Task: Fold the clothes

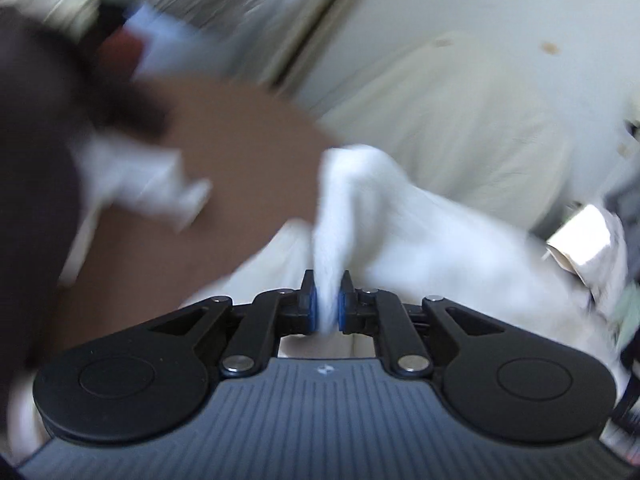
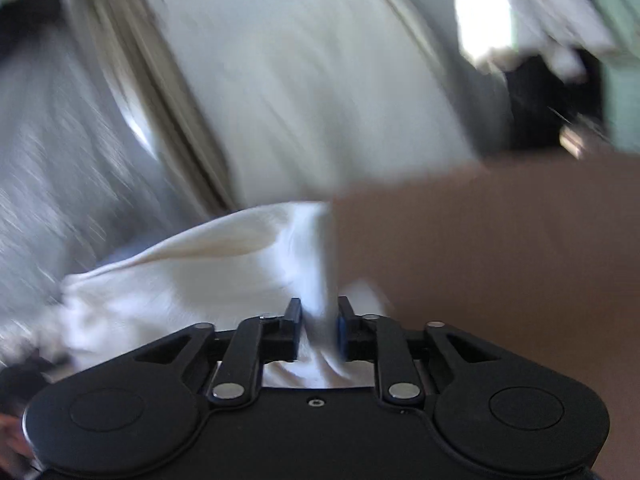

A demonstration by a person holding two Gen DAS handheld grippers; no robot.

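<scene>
Carrying a white garment across the brown counter, a fold in the making

Pinching a bunched ridge of white cloth, the left gripper (image 1: 328, 300) has its jaws pressed close on the fabric, the blue pads squeezing a narrow strip that rises up and drapes away to the right. The right gripper (image 2: 318, 328) likewise has a rope of the same white garment (image 2: 192, 280) between its jaws, which stand a little wider; the cloth fills the gap and seems held. Both views are heavily smeared, so fine detail is lost.

The garment hangs from both grips and trails over the brown counter (image 1: 240, 152), with another white piece (image 1: 152, 184) lying further off toward the counter's left side in the left wrist view. A cream bed sheet or cover (image 1: 460, 112) lies beyond the counter's far edge.

Judging by this, the step in hand is the sweep that brings one edge of the garment over. Next, the two grips need to travel level and together, lay the held edge down flat on the counter, then let go without dragging the fold askew.
</scene>
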